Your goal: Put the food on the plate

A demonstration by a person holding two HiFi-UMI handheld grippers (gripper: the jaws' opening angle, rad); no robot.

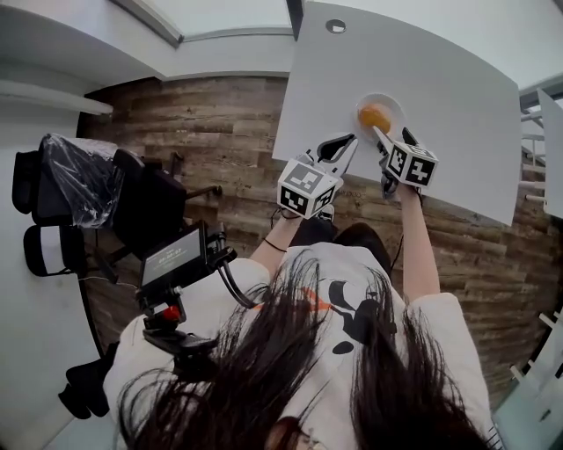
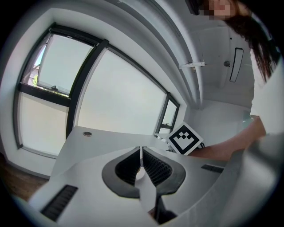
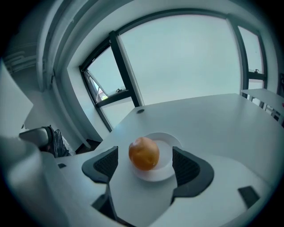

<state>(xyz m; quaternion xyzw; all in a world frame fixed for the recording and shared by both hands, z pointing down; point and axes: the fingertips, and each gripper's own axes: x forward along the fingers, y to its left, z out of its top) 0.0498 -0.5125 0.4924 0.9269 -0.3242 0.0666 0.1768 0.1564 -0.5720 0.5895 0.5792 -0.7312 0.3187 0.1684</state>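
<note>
A round orange piece of food (image 1: 375, 116) (image 3: 143, 153) rests on a small white plate (image 1: 392, 102) (image 3: 170, 141) near the front edge of the white table (image 1: 440, 79). My right gripper (image 1: 393, 135) (image 3: 145, 165) is open just on the near side of the plate, its pads (image 3: 105, 162) apart and clear of the food. My left gripper (image 1: 339, 146) (image 2: 141, 158) hovers at the table's front edge, left of the plate, shut with nothing between its jaws. The right gripper's marker cube (image 2: 184, 138) shows in the left gripper view.
A round cable grommet (image 1: 335, 26) (image 3: 140, 111) sits at the table's far side. Off the table's left edge lies a wooden floor (image 1: 211, 132), with black chairs (image 1: 149, 206) further left. Large windows (image 3: 186, 57) stand beyond the table.
</note>
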